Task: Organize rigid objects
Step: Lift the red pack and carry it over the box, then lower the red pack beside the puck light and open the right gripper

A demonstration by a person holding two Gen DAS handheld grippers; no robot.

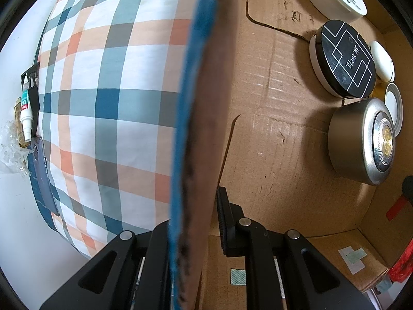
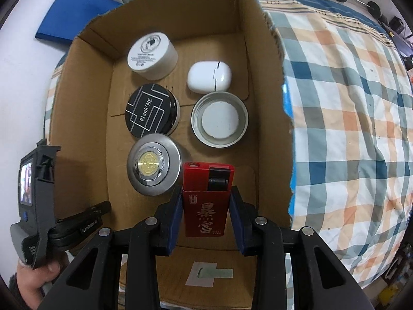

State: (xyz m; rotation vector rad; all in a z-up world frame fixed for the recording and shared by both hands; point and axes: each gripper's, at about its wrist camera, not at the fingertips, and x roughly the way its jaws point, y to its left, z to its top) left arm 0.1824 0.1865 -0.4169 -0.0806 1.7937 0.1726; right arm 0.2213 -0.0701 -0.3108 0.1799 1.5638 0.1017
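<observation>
cardboard box [image 2: 85, 118] sits open on a plaid bedcover [image 2: 348, 108], and the right gripper [image 2: 205, 206] hangs over its near end with both blue-padded fingers [image 2: 175, 214] pressed against the sides of a red lighter [image 2: 206, 199]. the lighter points toward 12 o'clock, its black cap end just beside a silver round tin [image 2: 153, 164] that lies at its 10 o'clock. beyond the tin, at 12 o'clock from it, a black round case [image 2: 152, 110] marked 'blank me' touches or nearly touches it, and a white jar [image 2: 152, 55] stands farther up the same row. at 3 o'clock of the black case lies an upturned metal lid [image 2: 219, 118] with a white liner, and a white earbud case [image 2: 209, 76] rests at the lid's 12 o'clock, almost against it.

the left gripper [image 1: 196, 232] straddles the box's side wall [image 1: 204, 129], one finger outside over the bedcover and the ribbed one inside; the wall fills the gap between them, and the outer finger's tip is hidden, so i cannot tell whether they pinch it or only bracket it. in the left wrist view the wall blocks the middle of the frame. the lid and earbud case are half hidden behind the black case and the tin. a small white bottle [image 1: 27, 113] lies at 9 o'clock by the bed's edge, too small to read. a blue pad [image 2: 74, 13] lies on the floor at 11 o'clock beyond the box.
</observation>
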